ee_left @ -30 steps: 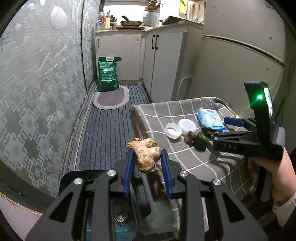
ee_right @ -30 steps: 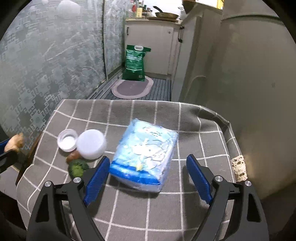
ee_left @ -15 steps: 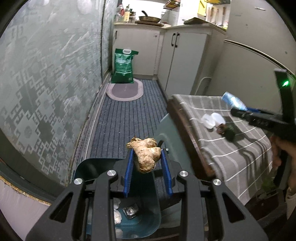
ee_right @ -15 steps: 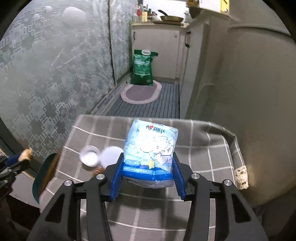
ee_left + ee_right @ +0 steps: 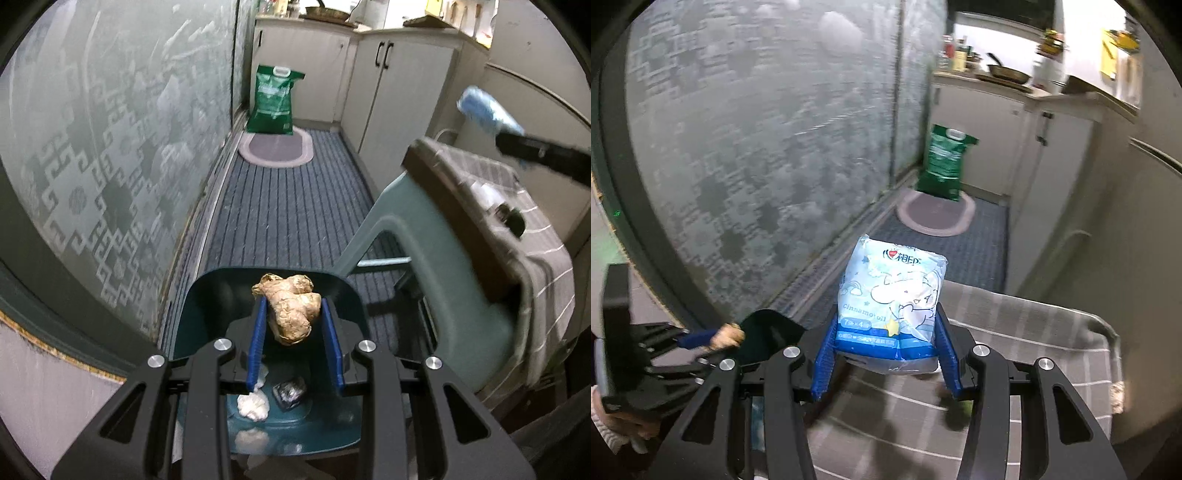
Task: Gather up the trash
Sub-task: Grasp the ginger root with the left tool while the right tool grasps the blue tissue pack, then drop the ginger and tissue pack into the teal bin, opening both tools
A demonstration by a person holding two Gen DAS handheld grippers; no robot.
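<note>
My left gripper [image 5: 293, 314] is shut on a knobbly piece of ginger [image 5: 290, 308] and holds it over the open teal trash bin [image 5: 207, 295] on the floor. White crumpled scraps [image 5: 253, 404] and a dark foil lump [image 5: 290, 389] lie in the bin. My right gripper [image 5: 886, 332] is shut on a blue and white tissue pack [image 5: 892, 295], lifted above the checked cloth of the low table [image 5: 1015, 332]. In the right wrist view the left gripper [image 5: 713, 338] with the ginger [image 5: 727, 334] shows at the lower left.
A teal plastic stool [image 5: 417, 258] stands between bin and table. Small containers and a dark green item [image 5: 513, 219] stay on the cloth. Patterned glass [image 5: 110, 129] runs along the left. A green bag [image 5: 275, 99] and a mat [image 5: 277, 147] lie down the corridor by the cabinets [image 5: 391, 81].
The left gripper carried the ginger from beside the table down over the bin. The right gripper closed on the tissue pack and lifted it off the cloth.
</note>
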